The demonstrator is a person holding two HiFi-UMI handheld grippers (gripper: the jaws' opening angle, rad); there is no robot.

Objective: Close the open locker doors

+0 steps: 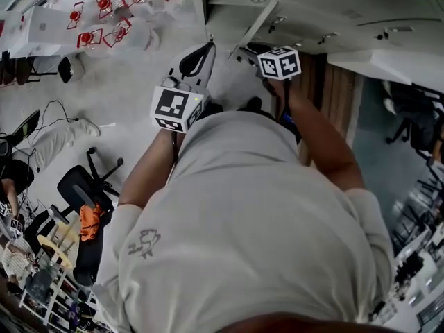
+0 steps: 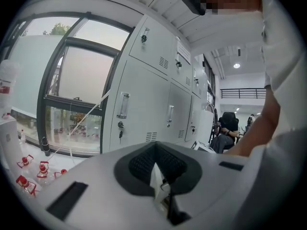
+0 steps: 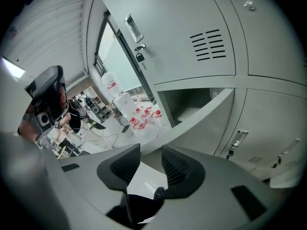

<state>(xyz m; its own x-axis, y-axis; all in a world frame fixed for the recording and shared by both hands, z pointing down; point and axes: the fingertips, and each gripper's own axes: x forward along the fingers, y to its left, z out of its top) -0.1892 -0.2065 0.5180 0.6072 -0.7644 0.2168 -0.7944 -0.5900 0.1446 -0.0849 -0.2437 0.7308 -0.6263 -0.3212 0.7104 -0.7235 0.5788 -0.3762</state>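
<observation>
White metal lockers [image 2: 144,99] fill the left gripper view, their doors shut, each with a handle and a key lock. In the right gripper view one locker door [image 3: 201,115] stands ajar, its edge slanting across the dark compartment [image 3: 189,104] behind it. The shut door [image 3: 192,37] beside it has a key in its lock. My right gripper [image 3: 151,152] is open, empty, and aimed at the ajar door. My left gripper [image 2: 154,164] is shut on nothing and faces the row of shut doors. In the head view both marker cubes, left [image 1: 177,108] and right [image 1: 279,62], sit above the person's shirt.
Several water jugs with red handles [image 1: 104,12] stand on the floor by the window [image 2: 72,80]. Behind the person are an office chair [image 1: 83,193] and a seated person [image 1: 41,144]. Another person sits farther down the locker row [image 2: 229,126].
</observation>
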